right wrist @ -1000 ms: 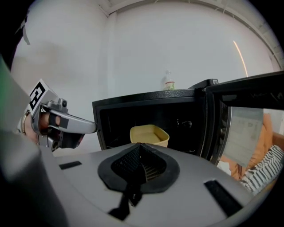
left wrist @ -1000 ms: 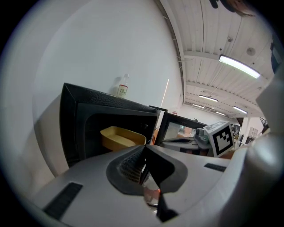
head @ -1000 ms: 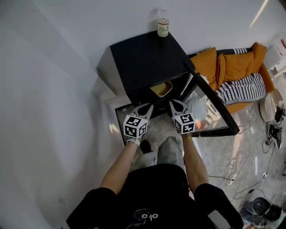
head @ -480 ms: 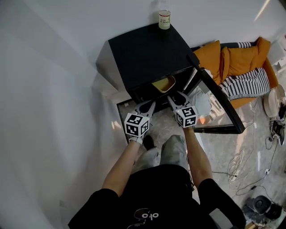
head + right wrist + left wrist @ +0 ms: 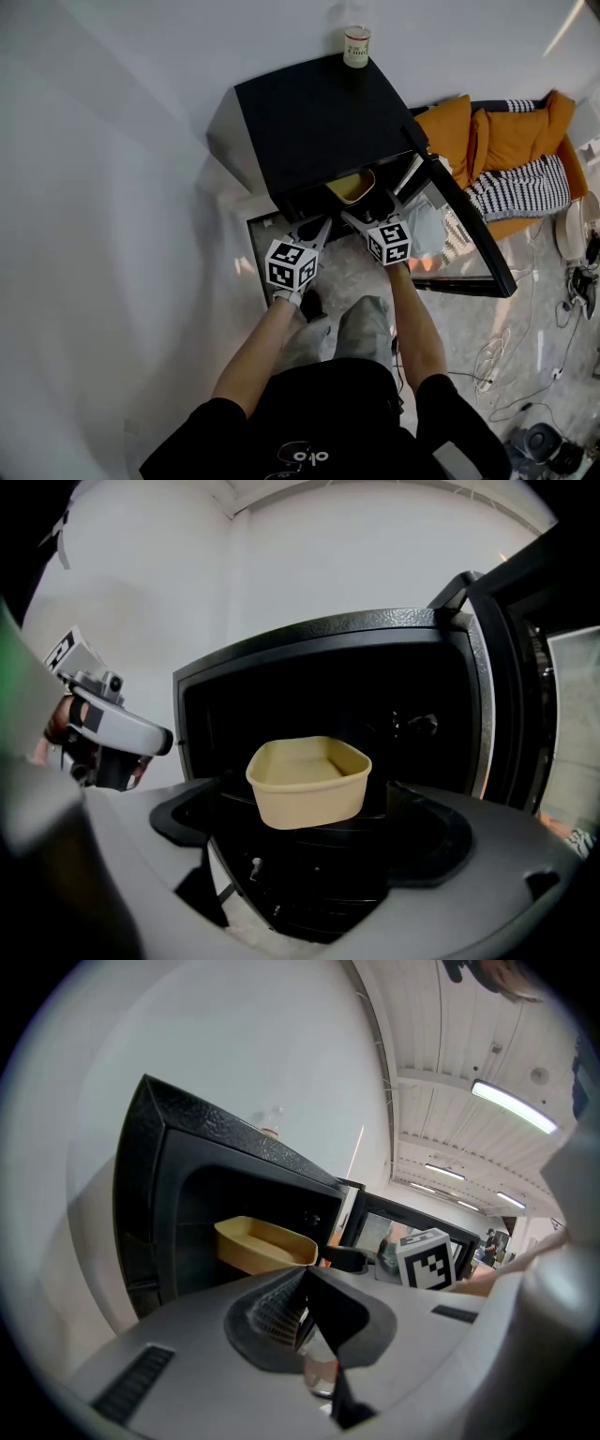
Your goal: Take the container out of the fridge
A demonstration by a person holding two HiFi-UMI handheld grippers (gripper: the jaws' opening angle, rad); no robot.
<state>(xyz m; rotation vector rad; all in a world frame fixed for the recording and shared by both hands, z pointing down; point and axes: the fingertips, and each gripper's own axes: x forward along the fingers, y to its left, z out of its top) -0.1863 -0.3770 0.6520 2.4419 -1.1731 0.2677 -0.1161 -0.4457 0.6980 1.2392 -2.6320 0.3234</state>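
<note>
A beige open container (image 5: 352, 186) (image 5: 309, 780) sits on a shelf inside the black mini fridge (image 5: 319, 122), whose door (image 5: 459, 225) swings open to the right. My right gripper (image 5: 370, 211) (image 5: 309, 832) is at the fridge mouth. Its jaws have just been opening and now stand wide, with the container just ahead of them and untouched. My left gripper (image 5: 317, 232) (image 5: 305, 1277) hovers beside it on the left, shut and empty. The container (image 5: 262, 1244) lies ahead of it and to the left in the left gripper view.
A small labelled jar (image 5: 356, 45) stands on the fridge's top at the back. Orange cushions (image 5: 487, 141) and a striped one (image 5: 530, 187) lie right of the door. Cables (image 5: 497, 352) trail over the floor at right. A white wall runs along the left.
The right gripper's jaws went from shut to wide open, and it moved forward to the fridge opening. The left gripper stayed about where it was.
</note>
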